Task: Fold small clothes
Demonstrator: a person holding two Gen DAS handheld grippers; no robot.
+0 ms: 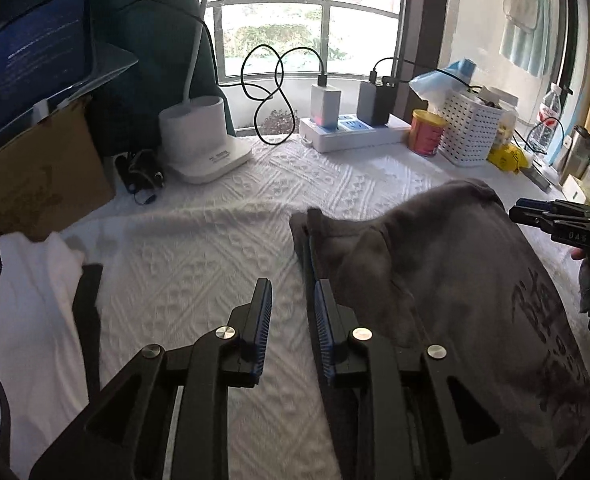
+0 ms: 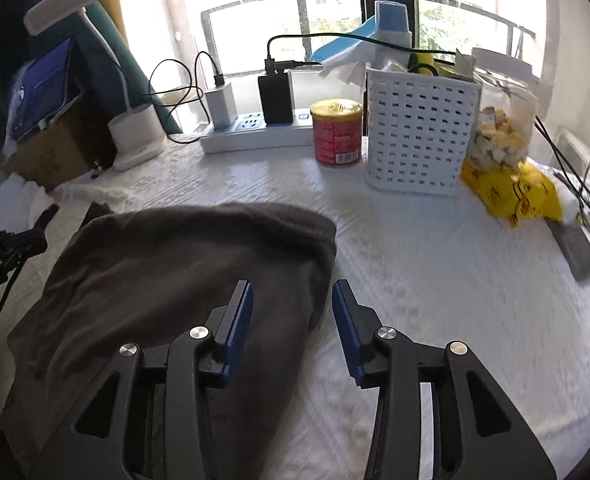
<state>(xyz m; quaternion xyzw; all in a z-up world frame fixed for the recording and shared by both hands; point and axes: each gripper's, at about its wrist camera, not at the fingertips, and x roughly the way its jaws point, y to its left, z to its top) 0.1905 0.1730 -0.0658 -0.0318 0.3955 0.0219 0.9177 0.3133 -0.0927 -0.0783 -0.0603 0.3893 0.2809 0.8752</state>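
Lying on the white textured cloth that covers the table, the grey garment is rumpled, its printed side showing in the left wrist view and its plain side in the right wrist view.

Left gripper: its fingers stand a little apart with nothing between them. The right-hand finger touches the garment's left edge, where the cloth bunches up against it; the other finger hangs over bare cloth cover.

Right gripper: its fingers are spread wider, released, gripping nothing. The left-hand finger sits over the garment, the other over the white cover, with the garment's right edge running between them.

Behind the garment stand a red can, a white basket and a power strip.
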